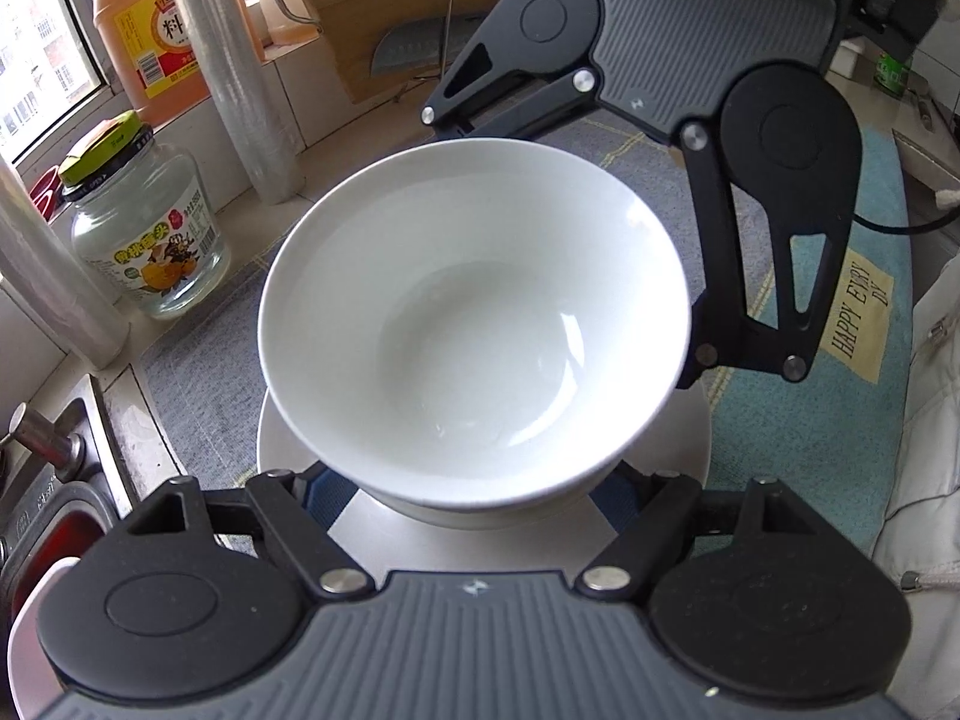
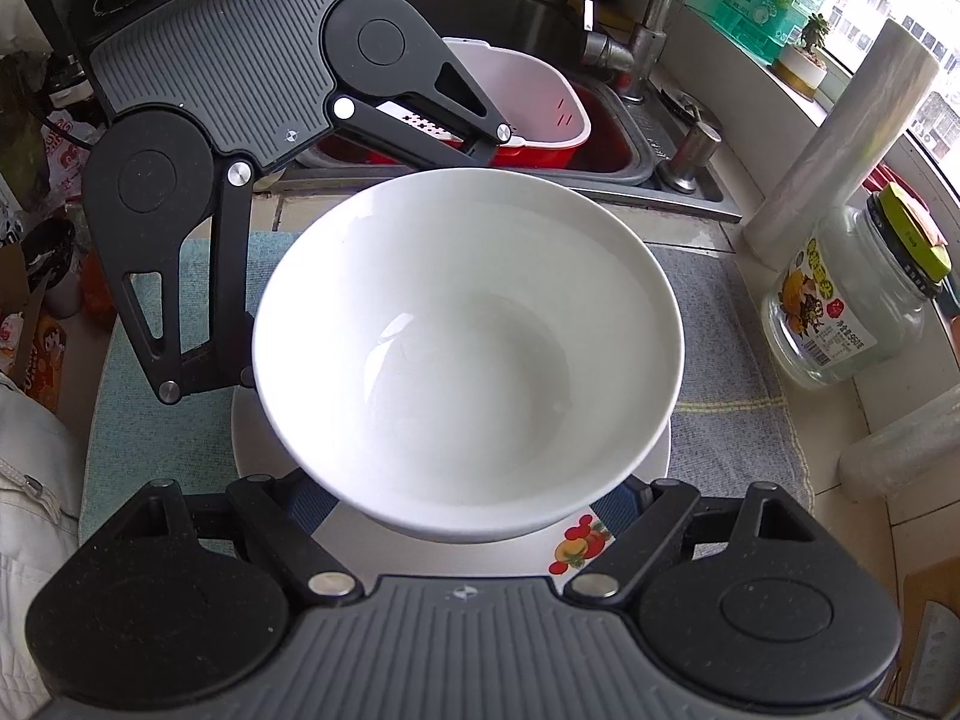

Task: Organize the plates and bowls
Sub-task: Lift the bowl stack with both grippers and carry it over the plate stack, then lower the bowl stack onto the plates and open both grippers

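The white bowl point(image 1: 474, 324) sits in the middle of both views, over a white plate point(image 1: 666, 450) that shows beneath it from 3 to 9 o'clock; a fruit print marks the plate's rim at 5 o'clock in the right wrist view. The plate lies on a cloth mat point(image 1: 828, 420).

The left gripper point(image 1: 474, 480) reaches in from 6 o'clock in its own view, the right gripper point(image 2: 468, 492) likewise in its own, so they face each other across the bowl. Both sets of tongs stand wide around the bowl's base, but their tips are hidden under it, so I cannot tell whether they grip it.

The bowl-on-plate stack looks made or nearly so. Whether the bowl's foot touches the plate is hidden. A sink point(image 2: 600, 30) with a basin lies at 12 o'clock; no other dishes show.
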`<state>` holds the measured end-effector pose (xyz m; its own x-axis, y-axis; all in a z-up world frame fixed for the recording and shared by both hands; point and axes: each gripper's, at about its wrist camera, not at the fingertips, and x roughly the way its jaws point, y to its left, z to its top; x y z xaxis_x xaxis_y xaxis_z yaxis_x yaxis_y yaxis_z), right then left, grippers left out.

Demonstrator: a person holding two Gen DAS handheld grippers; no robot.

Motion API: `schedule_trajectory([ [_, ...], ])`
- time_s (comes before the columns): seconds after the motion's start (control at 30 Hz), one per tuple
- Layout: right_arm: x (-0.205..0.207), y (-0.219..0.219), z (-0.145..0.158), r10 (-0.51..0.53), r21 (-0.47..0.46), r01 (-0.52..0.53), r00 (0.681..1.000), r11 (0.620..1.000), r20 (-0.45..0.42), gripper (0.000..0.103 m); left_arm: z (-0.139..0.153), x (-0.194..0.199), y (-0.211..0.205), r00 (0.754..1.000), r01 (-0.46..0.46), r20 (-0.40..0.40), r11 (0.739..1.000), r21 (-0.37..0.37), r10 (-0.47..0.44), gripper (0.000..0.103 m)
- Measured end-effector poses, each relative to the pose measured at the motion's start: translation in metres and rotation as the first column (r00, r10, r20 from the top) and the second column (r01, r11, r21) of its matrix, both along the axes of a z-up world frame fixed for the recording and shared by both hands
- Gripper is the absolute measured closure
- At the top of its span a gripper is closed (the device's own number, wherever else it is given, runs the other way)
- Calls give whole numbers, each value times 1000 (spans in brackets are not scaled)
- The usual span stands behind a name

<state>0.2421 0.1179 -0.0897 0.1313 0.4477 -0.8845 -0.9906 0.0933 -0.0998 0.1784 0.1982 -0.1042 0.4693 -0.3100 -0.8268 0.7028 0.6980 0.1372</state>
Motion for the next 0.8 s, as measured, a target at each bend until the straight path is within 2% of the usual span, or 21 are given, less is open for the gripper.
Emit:
schedule_trajectory([
  [0.37, 3, -2, -1, -23, 11, 23, 1000, 1000, -19, 13, 1, -5, 0, 1000, -4, 20, 1000, 5, 4, 22],
  [0.43, 6, -2, -3, -38, 10, 38, 999, 999, -29, 13, 1, -6, 0, 999, -6, 33, 1000, -3, 6, 18],
  [0.5, 7, -2, -5, -57, 10, 57, 998, 998, -29, 6, 1, -8, 0, 999, -6, 39, 1000, -10, 6, 7],
  [0.57, 4, -5, -2, -59, 35, 59, 998, 998, -8, 0, 2, -12, -1, 999, -4, 48, 1000, -20, 5, 5],
  [0.8, -5, -16, 6, -106, 68, 106, 994, 992, 6, 0, 3, -23, 1, 994, -88, 68, 996, -34, 90, 3],
])
